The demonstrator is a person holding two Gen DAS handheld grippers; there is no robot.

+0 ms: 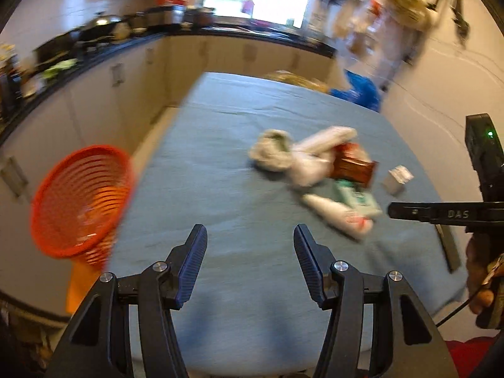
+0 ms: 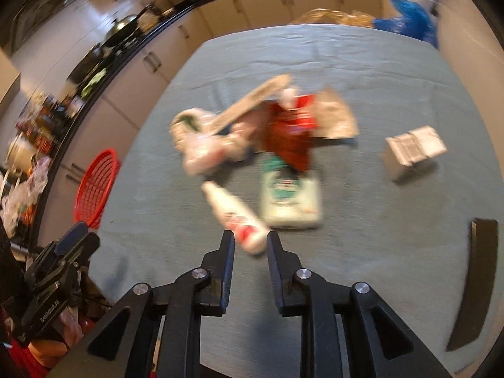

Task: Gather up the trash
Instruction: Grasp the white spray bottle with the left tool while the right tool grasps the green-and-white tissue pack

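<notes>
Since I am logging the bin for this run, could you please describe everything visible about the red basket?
The red basket is a round, open-topped bin that looks like plastic, its wall made of ribbed slats with gaps. It stands off the left edge of the cloth-covered table, beside the kitchen cabinets, its mouth facing the camera. Its inside is too blurred to tell any contents. Something orange shows beneath it. Neither claw touches it.
</notes>
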